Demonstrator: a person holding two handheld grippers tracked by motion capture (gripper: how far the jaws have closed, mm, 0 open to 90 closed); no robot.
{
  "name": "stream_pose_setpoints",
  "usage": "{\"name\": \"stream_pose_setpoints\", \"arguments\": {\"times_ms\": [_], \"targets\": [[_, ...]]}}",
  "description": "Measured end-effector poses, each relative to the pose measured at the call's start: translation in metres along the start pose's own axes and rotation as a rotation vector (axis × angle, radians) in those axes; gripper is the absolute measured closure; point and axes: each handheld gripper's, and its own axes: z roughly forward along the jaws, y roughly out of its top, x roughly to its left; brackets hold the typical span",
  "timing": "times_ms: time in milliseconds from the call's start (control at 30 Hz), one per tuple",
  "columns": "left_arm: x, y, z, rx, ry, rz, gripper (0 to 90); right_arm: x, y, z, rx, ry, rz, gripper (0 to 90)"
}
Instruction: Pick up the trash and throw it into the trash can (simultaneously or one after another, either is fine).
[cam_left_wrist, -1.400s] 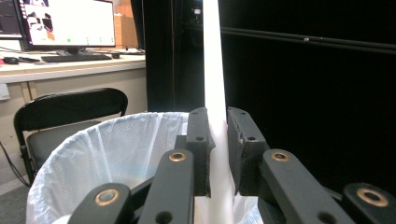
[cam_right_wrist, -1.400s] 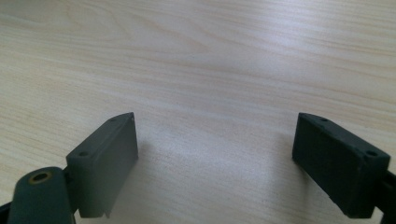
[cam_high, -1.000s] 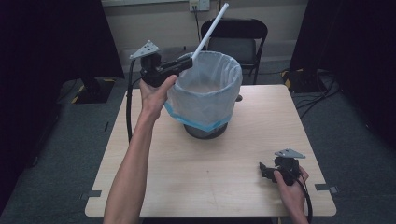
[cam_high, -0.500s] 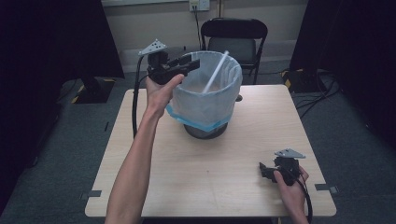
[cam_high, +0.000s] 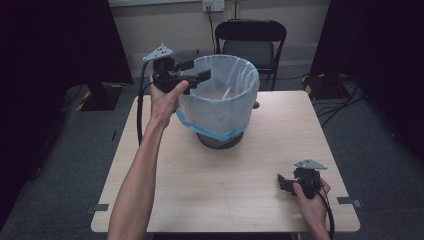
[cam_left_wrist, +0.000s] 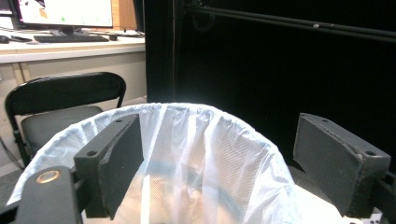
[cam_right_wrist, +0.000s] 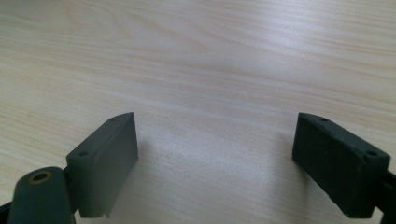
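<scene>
Left gripper (cam_high: 196, 71) held wide open at the rim of the lined bin (cam_high: 220, 100); right gripper (cam_high: 286, 182) open and empty on the table (cam_high: 210, 195).

The left gripper's jaws stand far apart with nothing between them, poised over the near-left rim of the bin, whose white bag liner (cam_left_wrist: 196, 154) spreads below them in the left gripper view. A pale straw-like stick (cam_high: 229, 92) lies inside the bin, blurred through the liner, so its exact shape is hard to tell. The bin's dark base is partly hidden by the bag's blue hem. The right gripper rests low near the table's front right corner, jaws spread over bare wood. A black chair (cam_high: 250, 35) stands behind the table.
</scene>
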Motion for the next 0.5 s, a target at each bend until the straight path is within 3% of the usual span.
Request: {"name": "stream_pose_setpoints", "arguments": {"times_ms": [133, 233, 367, 500], "targets": [[0.001, 0.000, -0.005, 0.008, -0.001, 0.005, 15.7, 0.000, 0.000, 0.000, 0.000, 0.000, 0.001, 13.4], [0.002, -0.002, -0.013, -0.022, 0.001, 0.020, 15.6, 0.000, 0.000, 0.000, 0.001, 0.000, 0.001, 13.4], [0.005, -0.005, -0.022, -0.011, 0.010, 0.012, 15.6, 0.000, 0.000, 0.000, 0.000, 0.000, 0.000, 13.4], [0.009, -0.007, -0.031, 0.026, 0.021, 0.035, 16.3, 0.000, 0.000, 0.000, 0.000, 0.000, 0.000, 13.4]]}}
